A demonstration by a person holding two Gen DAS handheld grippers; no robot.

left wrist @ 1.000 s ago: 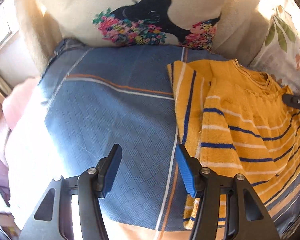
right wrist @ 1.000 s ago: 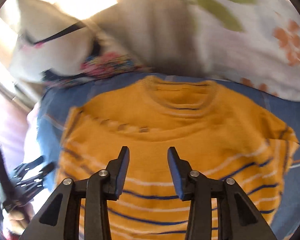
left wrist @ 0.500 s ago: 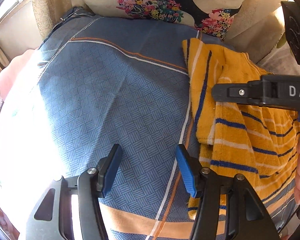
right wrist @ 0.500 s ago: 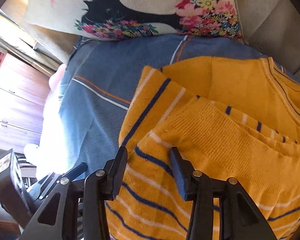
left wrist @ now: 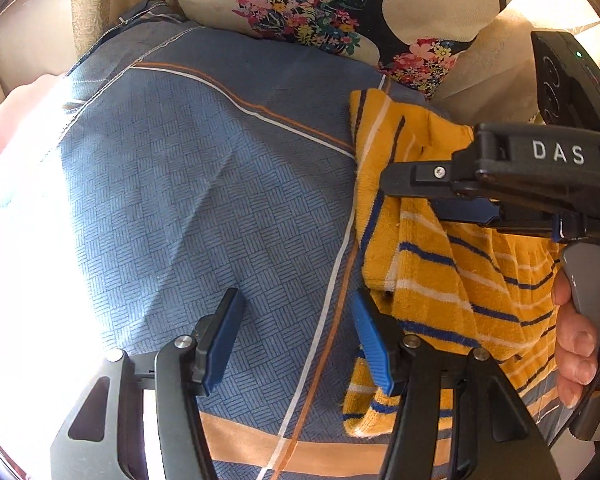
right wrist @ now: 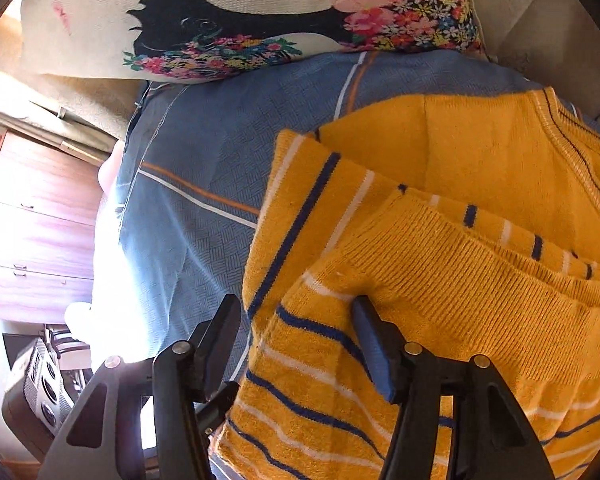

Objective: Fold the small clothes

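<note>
Our right tongs (right wrist: 296, 344) have just been spreading and now stand apart over the left edge of the yellow striped sweater (right wrist: 440, 280), pads pressing on nothing, while our left tongs (left wrist: 296, 340) hang apart and empty above the bare blue bedspread (left wrist: 200, 200) just beside the hem. We judge both are parted to take the near side edge of the sweater. It lies flat on the bedspread, one side already folded inward, collar toward the floral cushion (right wrist: 260, 20), leaving room to fold across.
</note>
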